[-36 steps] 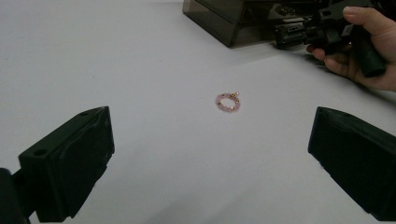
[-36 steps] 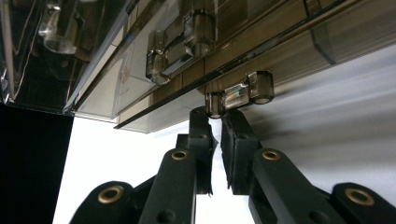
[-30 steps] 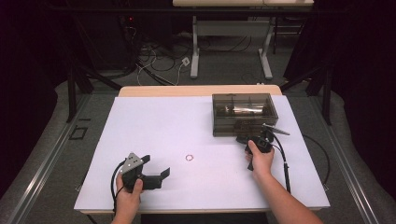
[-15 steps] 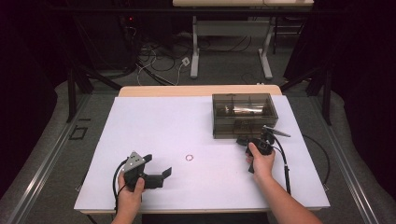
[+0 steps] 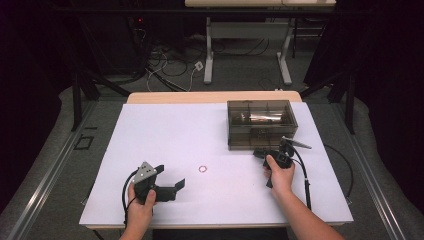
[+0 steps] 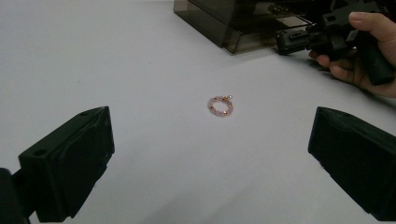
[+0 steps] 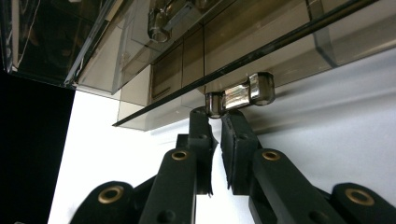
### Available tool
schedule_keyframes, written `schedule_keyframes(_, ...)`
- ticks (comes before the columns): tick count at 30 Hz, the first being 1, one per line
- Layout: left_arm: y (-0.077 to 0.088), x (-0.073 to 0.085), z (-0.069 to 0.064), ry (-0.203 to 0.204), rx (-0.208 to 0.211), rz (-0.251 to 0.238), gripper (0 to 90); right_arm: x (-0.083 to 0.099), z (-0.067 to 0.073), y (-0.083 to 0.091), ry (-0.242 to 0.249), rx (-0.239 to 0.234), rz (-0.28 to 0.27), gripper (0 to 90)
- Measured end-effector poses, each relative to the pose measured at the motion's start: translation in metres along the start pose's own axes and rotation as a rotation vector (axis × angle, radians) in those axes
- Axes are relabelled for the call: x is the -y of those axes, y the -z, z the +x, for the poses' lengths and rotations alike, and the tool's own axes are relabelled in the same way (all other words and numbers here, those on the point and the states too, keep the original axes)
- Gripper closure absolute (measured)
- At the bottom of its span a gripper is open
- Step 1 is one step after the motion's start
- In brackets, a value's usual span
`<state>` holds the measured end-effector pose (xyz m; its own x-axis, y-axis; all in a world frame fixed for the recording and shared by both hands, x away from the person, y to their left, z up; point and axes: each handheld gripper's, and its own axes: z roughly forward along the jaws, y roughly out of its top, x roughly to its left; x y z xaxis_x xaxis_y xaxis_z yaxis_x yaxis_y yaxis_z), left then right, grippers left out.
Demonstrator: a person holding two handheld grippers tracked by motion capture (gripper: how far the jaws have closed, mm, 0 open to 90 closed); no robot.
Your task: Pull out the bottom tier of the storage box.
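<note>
A smoky, see-through drawer box (image 5: pixel 261 124) stands on the far right part of the white surface (image 5: pixel 165 130). The right gripper (image 5: pixel 260 152) is up against the box's near front, low down, and its fingers (image 7: pixel 236 140) are pinched almost together at the left end of the small metal drawer handle (image 7: pixel 239 95); they look to be gripping it. In the right gripper view the bottom drawer's front edge sits slightly out from the box, so I judge the drawer to be at the start of being pulled open.

The left gripper (image 5: pixel 172 183) rests near the front left of the surface, held in the person's left hand (image 5: pixel 141 202), its fingers (image 6: pixel 67 163) spread wide with nothing between them. A small pink bead ring (image 6: pixel 220 105) lies in the open middle of the surface, between the two grippers and well apart from the box.

The step in hand seems to be opening the drawer. The next move calls for a straight, level pull toward the near edge, keeping the pinch firm on the slim handle so it does not slip, while the box stays put. After that, the ring looks like the thing to be picked up.
</note>
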<state>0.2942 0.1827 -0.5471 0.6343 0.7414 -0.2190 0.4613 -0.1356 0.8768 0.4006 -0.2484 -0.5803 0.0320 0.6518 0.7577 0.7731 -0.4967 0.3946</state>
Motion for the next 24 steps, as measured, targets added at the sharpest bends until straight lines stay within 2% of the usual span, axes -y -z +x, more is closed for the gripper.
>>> schedule_keyframes(1,-0.0002,0.0,-0.0004,0.006,0.002,0.001,0.4,-0.0004,0.0012,0.0026,-0.006,0.014,0.03,83.8)
schedule_keyframes(2,-0.0002,0.0,-0.0004,0.006,0.002,0.001,0.4,0.0001,0.0007,0.0026,0.004,0.012,0.027,83.8)
schedule_keyframes(3,-0.0003,0.0,-0.0003,0.009,0.001,0.0,0.4,-0.0001,0.0016,0.0042,-0.006,0.018,0.047,83.8)
schedule_keyframes(8,0.0001,-0.0001,0.0003,0.001,0.0,0.001,0.5,0.002,0.0005,0.0039,0.006,0.018,0.03,83.7)
schedule_keyframes(10,0.0003,-0.0001,0.0003,0.001,0.0,0.0,0.4,0.0025,-0.0004,0.0055,0.018,0.009,0.043,83.8)
schedule_keyframes(14,0.0005,-0.0001,0.0004,0.001,-0.001,0.0,0.4,0.0033,0.0015,0.0065,-0.005,0.019,0.048,83.7)
schedule_keyframes(16,0.0005,-0.0001,0.0004,0.0,-0.001,0.0,0.4,0.0035,0.0003,0.0066,0.007,0.01,0.047,83.8)
schedule_keyframes(17,0.0005,-0.0001,0.0003,0.0,-0.001,0.0,0.4,0.003,0.0006,0.0083,0.008,0.021,0.07,83.8)
schedule_keyframes(19,0.0005,-0.0001,0.0003,0.0,-0.001,0.0,0.4,0.0044,-0.0002,0.0077,0.013,0.008,0.05,83.8)
schedule_keyframes(20,0.0006,-0.0001,0.0003,0.0,-0.001,0.0,0.4,0.0052,0.0004,0.0076,0.004,0.015,0.045,83.8)
schedule_keyframes(21,0.0006,-0.0002,0.0004,-0.001,-0.001,-0.001,0.5,0.004,-0.0002,0.0112,0.032,0.051,0.085,83.8)
schedule_keyframes(22,0.0006,-0.0002,0.0004,-0.001,-0.001,-0.001,0.5,0.004,-0.0002,0.0112,0.032,0.051,0.085,83.8)
schedule_keyframes(23,0.0008,-0.0001,0.0003,0.001,-0.002,0.001,0.4,0.0057,0.0004,0.0089,0.007,0.019,0.053,83.8)
schedule_keyframes(24,0.0008,-0.0001,0.0003,0.001,-0.002,0.001,0.4,0.0057,0.0004,0.0089,0.007,0.019,0.053,83.8)
